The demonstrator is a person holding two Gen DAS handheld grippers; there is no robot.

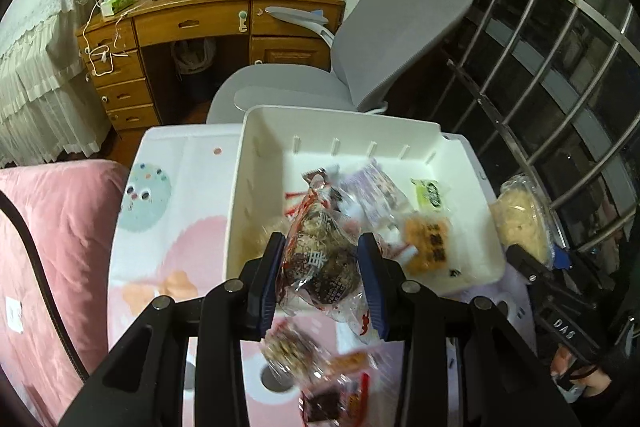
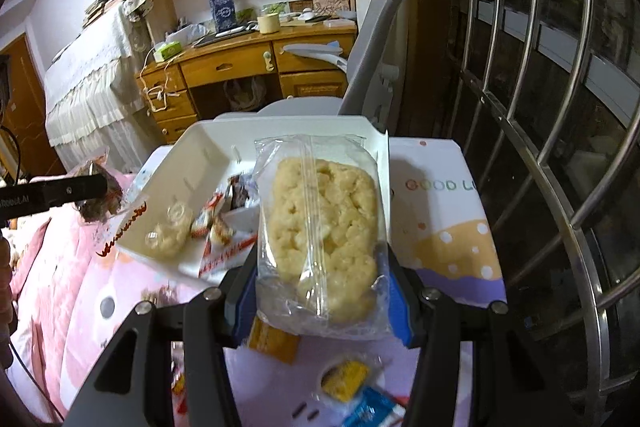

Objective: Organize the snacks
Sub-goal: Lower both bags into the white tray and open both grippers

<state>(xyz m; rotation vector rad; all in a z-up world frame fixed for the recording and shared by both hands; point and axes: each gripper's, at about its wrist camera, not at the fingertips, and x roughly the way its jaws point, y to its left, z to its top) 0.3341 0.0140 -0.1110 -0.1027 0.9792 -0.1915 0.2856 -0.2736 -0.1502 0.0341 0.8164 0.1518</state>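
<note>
A pink bed lies at the left, beside the patterned counter. The left gripper has its fingers closed on a dark snack packet, held over the near edge of the white bin, where other snacks lie. To the right, the right gripper clamps a pale cake packet beside the bin's right wall. More packets lie on the counter below.

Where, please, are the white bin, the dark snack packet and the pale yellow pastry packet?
white bin (image 1: 344, 125): left wrist view, far rim.
dark snack packet (image 1: 320, 267): left wrist view, packet middle.
pale yellow pastry packet (image 2: 320, 223): right wrist view, pastry centre.
</note>
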